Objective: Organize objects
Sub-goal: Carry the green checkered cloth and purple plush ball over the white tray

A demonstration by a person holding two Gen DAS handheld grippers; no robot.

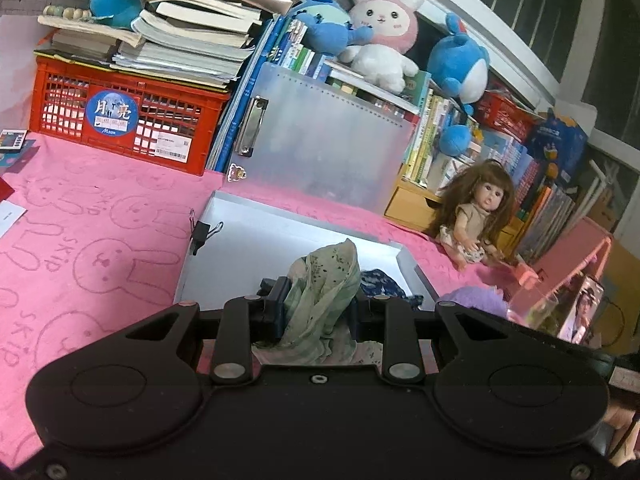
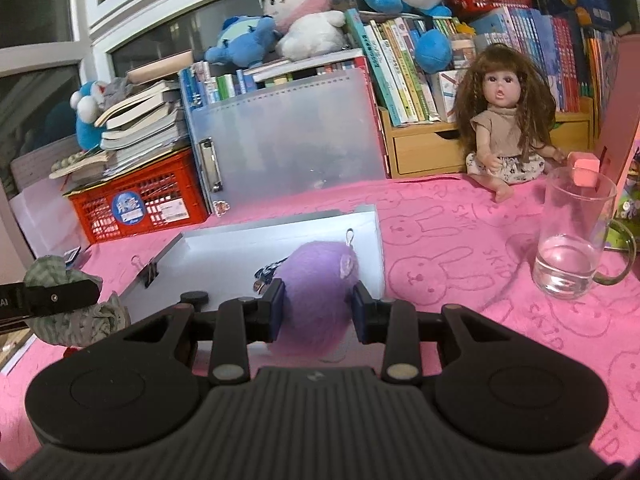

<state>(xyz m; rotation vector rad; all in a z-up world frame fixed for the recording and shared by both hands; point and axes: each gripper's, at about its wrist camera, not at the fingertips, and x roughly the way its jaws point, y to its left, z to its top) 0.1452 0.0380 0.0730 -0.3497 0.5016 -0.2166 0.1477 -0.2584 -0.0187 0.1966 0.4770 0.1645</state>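
Note:
My left gripper is shut on a crumpled pale green cloth, held over the near edge of a shallow white tray on the pink cover. My right gripper is shut on a fluffy purple plush ball with a small metal ring, above the tray's near right part. A dark blue patterned cloth lies in the tray behind both held things. In the right wrist view the green cloth and the left gripper's finger show at the left edge.
A black binder clip grips the tray's left rim. A glass mug with water stands to the right, a pink block behind it. A doll sits at the back right. A red crate, a frosted folder, books and plush toys line the back.

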